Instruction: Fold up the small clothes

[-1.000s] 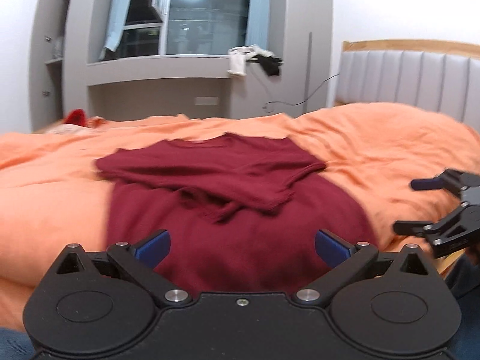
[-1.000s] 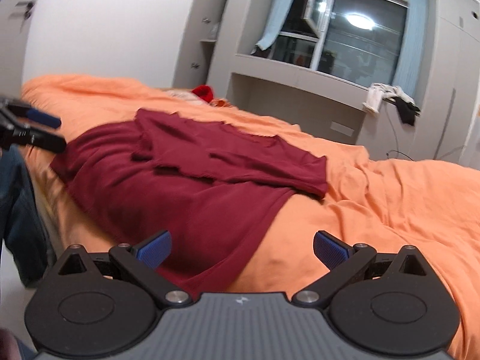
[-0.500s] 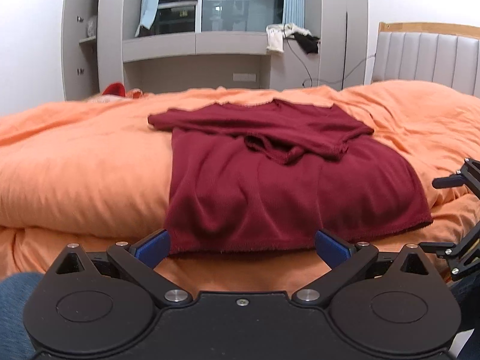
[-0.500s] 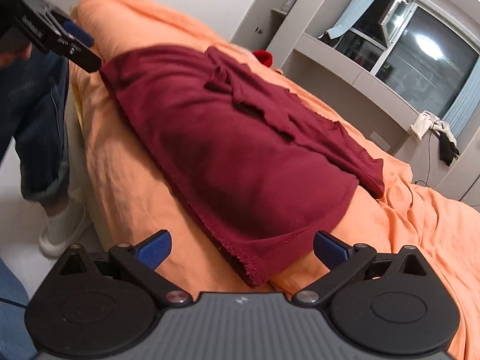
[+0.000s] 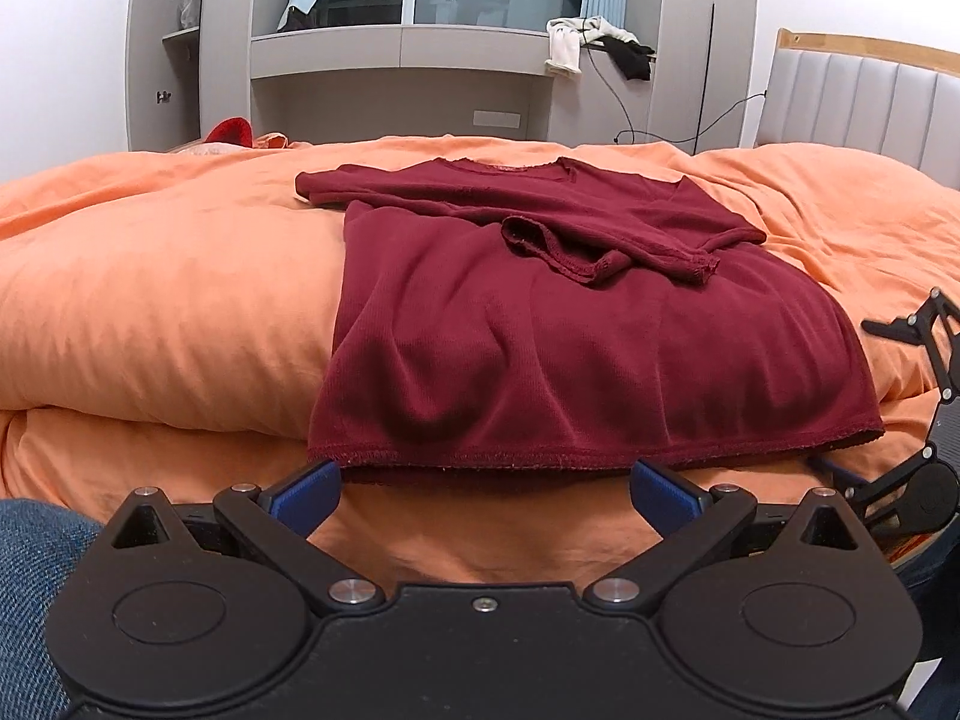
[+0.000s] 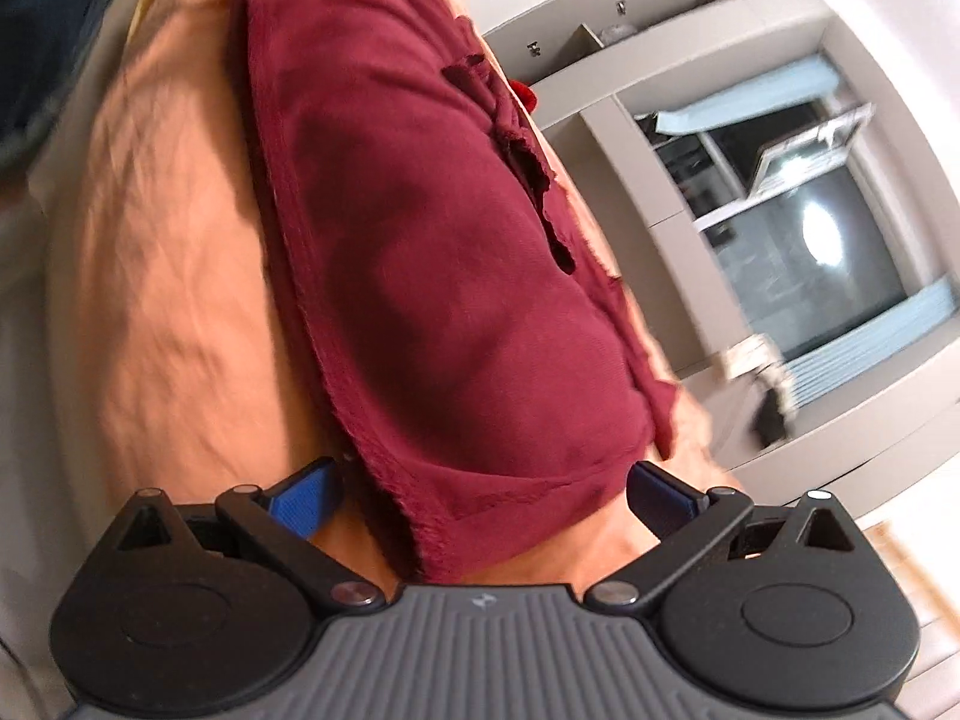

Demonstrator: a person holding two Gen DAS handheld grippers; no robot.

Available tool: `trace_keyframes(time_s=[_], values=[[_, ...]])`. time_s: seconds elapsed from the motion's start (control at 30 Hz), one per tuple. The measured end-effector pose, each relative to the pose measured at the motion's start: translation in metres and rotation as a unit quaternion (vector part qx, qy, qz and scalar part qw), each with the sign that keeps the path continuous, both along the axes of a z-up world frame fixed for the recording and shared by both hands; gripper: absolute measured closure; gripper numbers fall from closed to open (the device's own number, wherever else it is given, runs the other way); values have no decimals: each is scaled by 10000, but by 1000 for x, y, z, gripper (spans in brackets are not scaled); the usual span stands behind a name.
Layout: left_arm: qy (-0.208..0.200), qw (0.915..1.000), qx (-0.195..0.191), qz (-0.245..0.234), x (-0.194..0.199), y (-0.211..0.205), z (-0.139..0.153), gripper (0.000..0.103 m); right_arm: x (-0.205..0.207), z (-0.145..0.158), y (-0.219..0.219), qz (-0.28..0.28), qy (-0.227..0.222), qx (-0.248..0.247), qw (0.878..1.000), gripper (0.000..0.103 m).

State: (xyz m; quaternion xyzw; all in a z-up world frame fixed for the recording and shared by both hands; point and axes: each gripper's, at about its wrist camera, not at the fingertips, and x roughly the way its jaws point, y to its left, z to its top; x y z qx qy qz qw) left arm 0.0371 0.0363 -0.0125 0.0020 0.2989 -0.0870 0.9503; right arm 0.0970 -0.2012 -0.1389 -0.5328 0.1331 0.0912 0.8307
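Two tools stand with jaws spread wide, gripping nothing: the left tool (image 5: pixel 485 489) just before the hem of the maroon shirt (image 5: pixel 576 348), the right tool (image 6: pixel 483 495) at the shirt's hem corner. The shirt lies flat on the orange duvet (image 5: pixel 162 300), sleeves folded inward.

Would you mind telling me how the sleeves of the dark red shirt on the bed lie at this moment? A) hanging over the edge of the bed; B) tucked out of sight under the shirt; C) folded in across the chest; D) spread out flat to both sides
C: in the left wrist view both sleeves lie crossed over the chest of the shirt, cuffs meeting near the middle.
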Motion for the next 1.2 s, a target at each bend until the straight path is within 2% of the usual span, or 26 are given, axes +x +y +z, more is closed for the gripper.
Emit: trace_keyframes(time_s=[0.1,0.23,0.33,0.5,0.57,0.63,0.7,0.8,0.83,0.93,1.07,1.2], values=[[84,9998,111,144,4,-2,-1,1,-1,-13,5,41,-296,-237,9993,0],[185,9994,147,257,7,-1,-3,1,-9,-28,14,407,-582,-542,9960,3],[193,9994,136,262,7,0,-4,1,-9,-37,19,544,-563,-687,9946,11],[222,9992,161,280,8,0,-4,1,-3,-40,21,532,-374,-576,9962,18],[237,9992,160,282,9,0,-5,1,-2,-41,24,550,-327,-581,9963,25],[250,9991,172,280,9,-1,-5,1,-6,-42,24,588,-284,-621,9959,41],[260,9991,191,275,9,-2,-5,1,-11,-38,24,632,-292,-650,9955,43],[261,9991,220,256,9,-3,-6,1,-13,-36,23,675,-259,-583,9957,58],[251,9991,224,250,9,-3,-5,1,-14,-34,23,688,-270,-555,9957,68],[110,9995,195,216,5,-3,-3,1,-18,-25,21,736,-182,-277,9967,85],[-517,9982,283,-142,-15,-13,6,1,-22,-8,16,722,20,319,9969,93],[-746,9915,794,-715,-25,-38,8,1,-28,12,9,724,-46,935,9930,95]])
